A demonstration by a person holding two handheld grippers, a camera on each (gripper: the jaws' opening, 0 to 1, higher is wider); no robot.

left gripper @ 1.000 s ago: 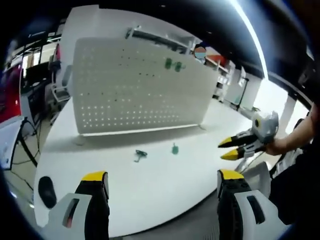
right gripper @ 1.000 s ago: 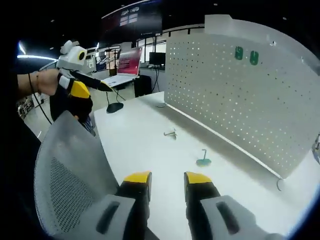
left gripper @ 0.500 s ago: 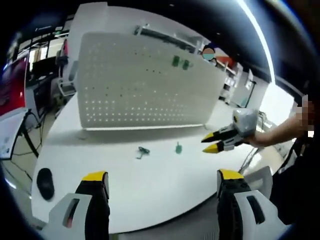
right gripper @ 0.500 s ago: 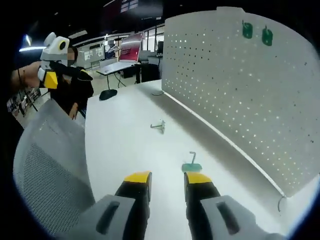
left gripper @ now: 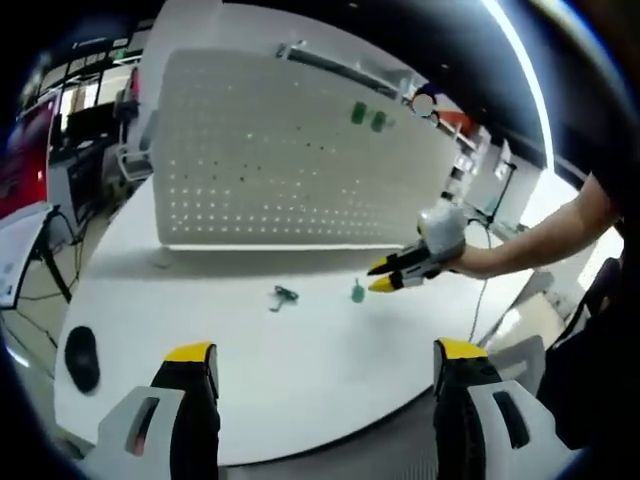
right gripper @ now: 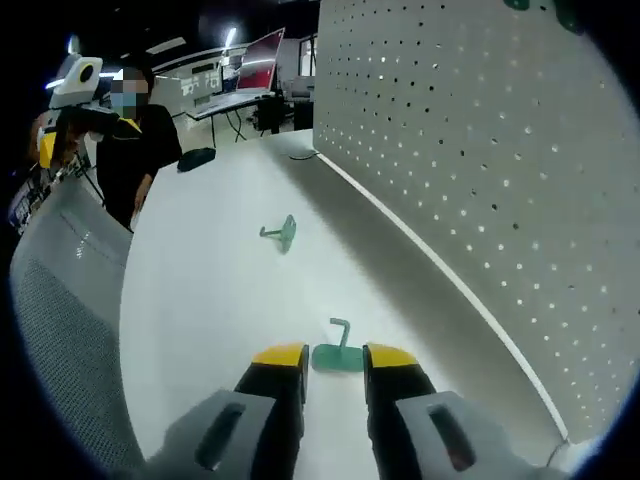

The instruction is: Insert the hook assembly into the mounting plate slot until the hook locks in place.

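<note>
The surface (right gripper: 210,300) is white. The big board (right gripper: 470,150) is white with rows of small dots, and the two little hooks (right gripper: 338,352) (right gripper: 280,233) are green. Each gripper (right gripper: 322,362) (left gripper: 318,362) is grey with yellow tips.

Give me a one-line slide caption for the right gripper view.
Right gripper open just short of a green hook on the white table, a second hook beyond, beside the pegboard.

Grey claw (right gripper: 322,357) bodies, yellow-tipped black jaws
</note>
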